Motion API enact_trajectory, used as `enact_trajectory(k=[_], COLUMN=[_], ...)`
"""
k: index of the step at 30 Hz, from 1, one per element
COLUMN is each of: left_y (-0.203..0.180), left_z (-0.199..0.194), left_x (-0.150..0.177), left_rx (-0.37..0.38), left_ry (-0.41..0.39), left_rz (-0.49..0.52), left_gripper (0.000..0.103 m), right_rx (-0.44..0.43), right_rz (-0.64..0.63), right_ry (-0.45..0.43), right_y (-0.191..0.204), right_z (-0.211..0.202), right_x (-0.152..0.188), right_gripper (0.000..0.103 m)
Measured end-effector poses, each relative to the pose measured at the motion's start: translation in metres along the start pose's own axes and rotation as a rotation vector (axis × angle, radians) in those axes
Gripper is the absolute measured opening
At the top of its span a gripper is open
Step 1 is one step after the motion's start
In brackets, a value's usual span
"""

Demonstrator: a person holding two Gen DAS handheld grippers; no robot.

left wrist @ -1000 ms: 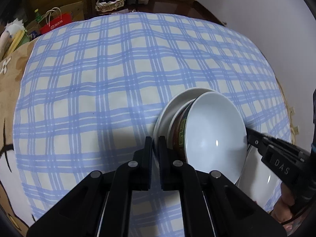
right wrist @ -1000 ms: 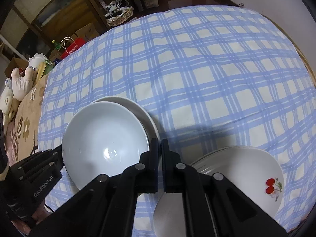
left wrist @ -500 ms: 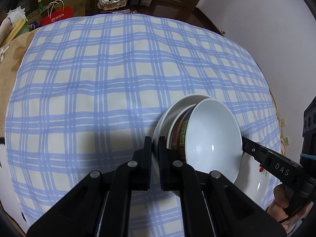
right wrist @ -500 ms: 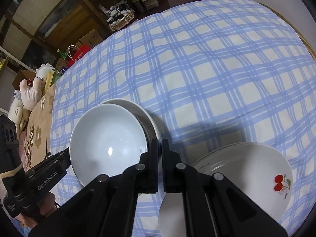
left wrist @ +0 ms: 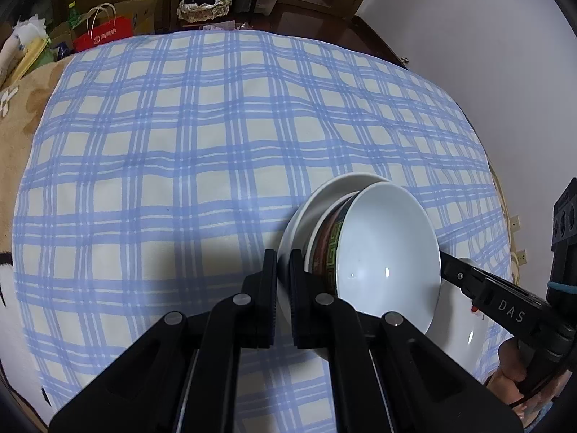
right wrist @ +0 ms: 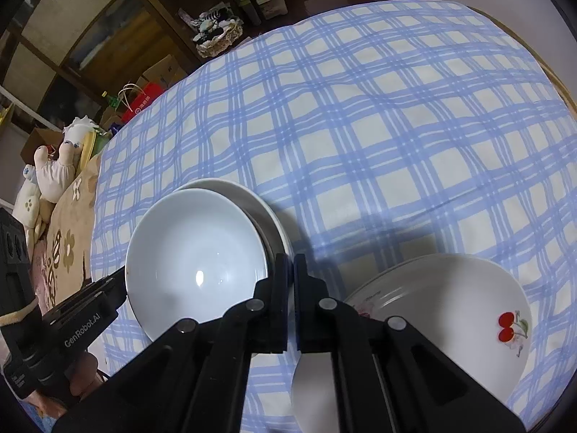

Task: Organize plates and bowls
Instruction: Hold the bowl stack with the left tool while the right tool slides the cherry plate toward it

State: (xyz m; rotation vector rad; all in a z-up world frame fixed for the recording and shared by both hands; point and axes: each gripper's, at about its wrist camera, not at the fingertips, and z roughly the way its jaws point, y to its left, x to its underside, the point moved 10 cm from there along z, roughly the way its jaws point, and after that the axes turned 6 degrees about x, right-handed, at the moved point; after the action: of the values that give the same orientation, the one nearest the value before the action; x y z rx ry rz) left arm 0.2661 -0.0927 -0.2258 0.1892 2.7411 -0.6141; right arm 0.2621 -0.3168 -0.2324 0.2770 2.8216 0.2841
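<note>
a blue and white checked cloth (left wrist: pixel 202 151) covers the surface, and beyond its far edge the room is crowded with a red paper bag (left wrist: pixel 104 34), cardboard boxes and a small basket of oddments (right wrist: pixel 218 36); a soft toy (right wrist: pixel 54 169) lies off to the left side. near the front of the cloth stands a white bowl (left wrist: pixel 389 256), with a dark patterned band on its outer wall, tilted inside a wider white dish (left wrist: pixel 324 195) that sits under it. the left gripper (left wrist: pixel 283 270) has its jaws drawn almost together, apparently pinching the near rim of the wider dish, though the contact is hard to make out. the right gripper (right wrist: pixel 290 274) is closed just as tightly at the opposite side of the same bowl; from its own view the rim passes behind the fingertips, so i cannot tell whether it grips the rim or merely rests beside it. to the right of the bowl, near it, is a stack of white plates (right wrist: pixel 432 310), the top one marked with a pair of red cherries (right wrist: pixel 506 328). a hand (left wrist: pixel 512 368) holds the right gripper's handle.
</note>
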Motion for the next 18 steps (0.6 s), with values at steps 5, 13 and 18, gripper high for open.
enact_trajectory(k=[5,13,18], left_y=[-0.002,-0.001,0.002], left_z=[-0.002,-0.008,-0.012], left_x=[0.001,0.001,0.002], left_rx=[0.000,0.001,0.011], left_ry=[0.004,-0.006,-0.003], left_rz=[0.011,0.007,0.000], left_gripper=[0.004,0.004,0.004], right_rx=[-0.009,-0.020,-0.012], right_rz=[0.013,0.003,-0.005], right_ry=[0.000,-0.003,-0.012], right_y=[0.004,0.007,0.007], right_z=[0.000,-0.005,-0.010], right_x=[0.002,0.002,0.002], right_gripper=[0.005,0.005,0.005])
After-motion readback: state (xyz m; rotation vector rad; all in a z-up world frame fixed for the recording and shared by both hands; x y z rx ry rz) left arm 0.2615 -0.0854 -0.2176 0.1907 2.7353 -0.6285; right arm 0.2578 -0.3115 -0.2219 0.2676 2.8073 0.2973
